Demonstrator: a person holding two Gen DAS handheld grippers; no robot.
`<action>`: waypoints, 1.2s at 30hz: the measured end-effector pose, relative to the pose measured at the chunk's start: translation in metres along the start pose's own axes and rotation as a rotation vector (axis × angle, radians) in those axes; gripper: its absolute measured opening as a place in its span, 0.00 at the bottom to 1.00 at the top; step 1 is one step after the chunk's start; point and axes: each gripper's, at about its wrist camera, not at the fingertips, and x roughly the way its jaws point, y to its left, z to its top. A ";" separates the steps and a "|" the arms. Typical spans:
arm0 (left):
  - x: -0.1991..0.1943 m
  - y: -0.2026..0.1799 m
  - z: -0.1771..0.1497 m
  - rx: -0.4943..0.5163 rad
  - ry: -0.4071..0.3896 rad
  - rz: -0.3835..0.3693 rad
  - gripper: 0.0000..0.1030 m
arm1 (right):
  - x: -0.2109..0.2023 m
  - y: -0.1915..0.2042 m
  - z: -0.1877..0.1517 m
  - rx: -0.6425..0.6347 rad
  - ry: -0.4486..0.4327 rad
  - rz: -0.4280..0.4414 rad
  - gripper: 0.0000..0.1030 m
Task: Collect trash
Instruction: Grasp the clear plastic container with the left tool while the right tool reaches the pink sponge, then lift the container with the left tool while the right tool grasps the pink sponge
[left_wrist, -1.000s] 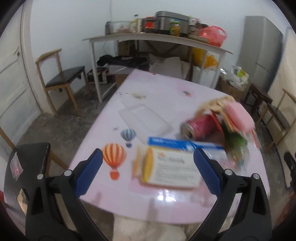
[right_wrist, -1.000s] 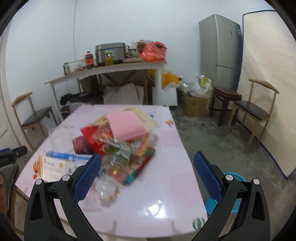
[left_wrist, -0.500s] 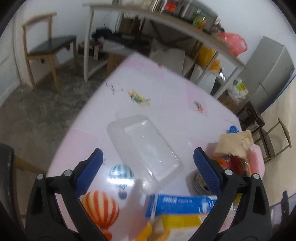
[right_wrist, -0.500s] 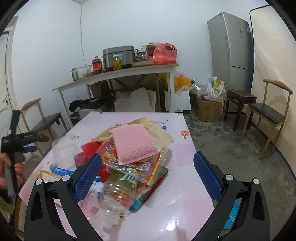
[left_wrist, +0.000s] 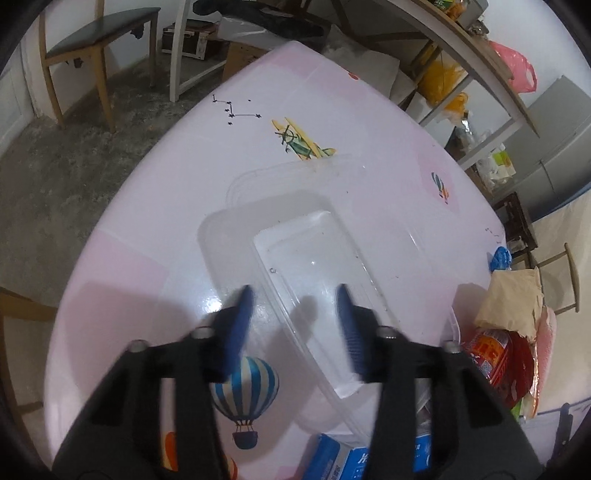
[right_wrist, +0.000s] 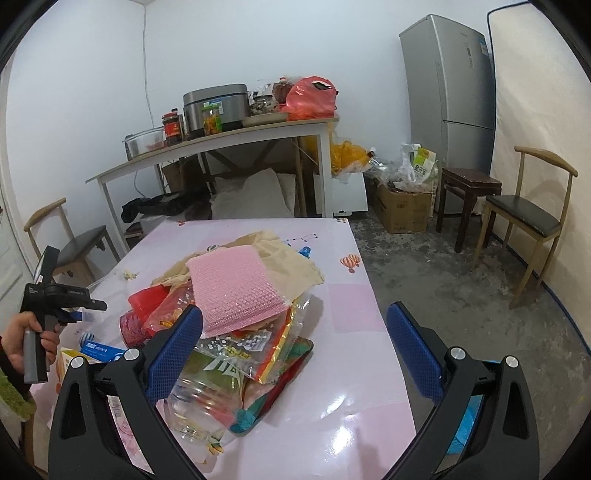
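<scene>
**Clear plastic tray between the left fingers, trash pile ahead of the right**

Left wrist view: left gripper (left_wrist: 293, 295) sits low over the pink table (left_wrist: 369, 122), frame centre. Fingers motion-blurred but visibly apart, with a gap between them. Clear plastic tray (left_wrist: 314, 266) lies flat on the table; its near long side runs between the two blue pads (left_wrist: 242, 325). Cannot tell whether either pad touches it. A second clear lid-like piece (left_wrist: 280, 177) lies partly under the tray's far end, next to the printed aeroplane (left_wrist: 301, 142). Blue-and-white box (left_wrist: 332, 459) at bottom edge, just beside the tray's near corner. Red can (left_wrist: 489, 354) and crumpled brown paper (left_wrist: 511, 299) at right edge, apart from the tray.

Right wrist view: right gripper (right_wrist: 295, 339) spread wide, holding nothing, lower half of frame, above the table's near edge. Trash pile (right_wrist: 236, 332) at centre-left: pink textured sheet (right_wrist: 232, 291) on top, brown paper under it, foil wrappers (right_wrist: 273, 354) and a clear bottle (right_wrist: 203, 402) at the near side, the bottle just behind the left-hand pad. Left gripper visible at the left edge, held in a hand (right_wrist: 22, 339), beside the pile. Grey fridge (right_wrist: 450, 85) upper right, wooden chair (right_wrist: 524, 210) right.
</scene>
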 end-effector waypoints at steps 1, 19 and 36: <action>0.001 0.002 0.000 -0.006 0.003 -0.007 0.27 | 0.000 0.002 0.002 -0.004 -0.002 0.001 0.94; -0.082 0.033 -0.016 -0.147 -0.275 -0.209 0.02 | 0.089 0.056 0.055 -0.246 0.306 0.238 0.94; -0.148 0.017 -0.082 -0.075 -0.370 -0.322 0.02 | 0.144 0.069 0.045 -0.339 0.511 0.174 0.81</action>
